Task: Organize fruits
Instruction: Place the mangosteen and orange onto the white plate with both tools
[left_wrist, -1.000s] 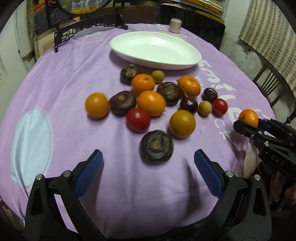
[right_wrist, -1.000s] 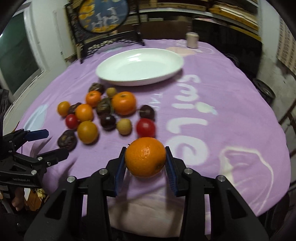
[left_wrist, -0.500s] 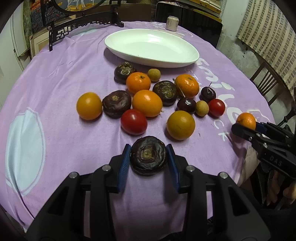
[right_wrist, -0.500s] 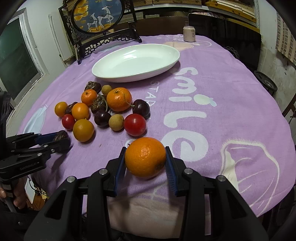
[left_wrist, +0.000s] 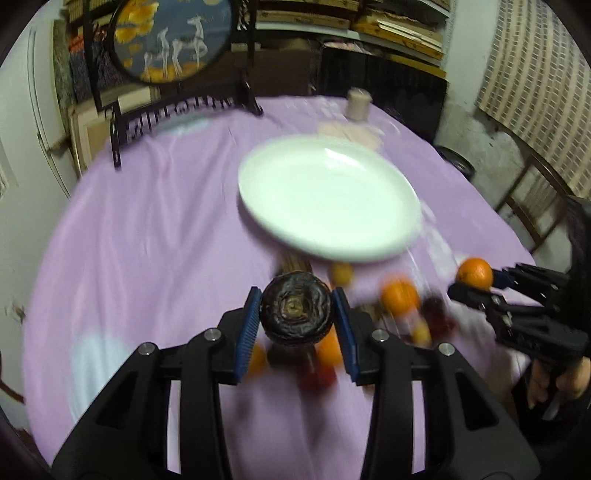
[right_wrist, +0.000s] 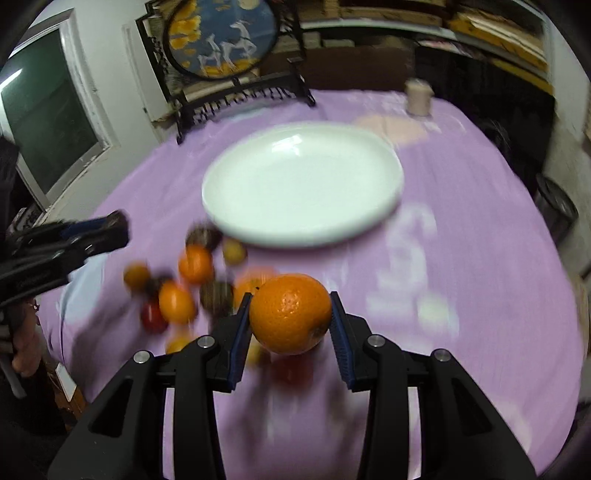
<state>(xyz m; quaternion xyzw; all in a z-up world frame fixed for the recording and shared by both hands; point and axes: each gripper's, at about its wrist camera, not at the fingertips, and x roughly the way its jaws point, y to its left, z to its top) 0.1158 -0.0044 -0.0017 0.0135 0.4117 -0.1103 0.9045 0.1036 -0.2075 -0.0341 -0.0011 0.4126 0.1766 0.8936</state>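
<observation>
So far the plate (left_wrist: 328, 199) at twelve o'clock holds nothing. Left fingers (left_wrist: 249, 325) clamp a dark fruit (left_wrist: 295, 314), right fingers (right_wrist: 338, 325) an orange (right_wrist: 290, 314), both above the tabletop (left_wrist: 147, 240); the loose pile (right_wrist: 184, 288) waits.

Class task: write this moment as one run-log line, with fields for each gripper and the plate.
left gripper: shut on dark fruit | right gripper: shut on orange | plate: empty

Both wrist cams angled down over purple table (left_wrist: 140, 236), close; shared: white plate (left_wrist: 369, 247), fruit pile.
</observation>
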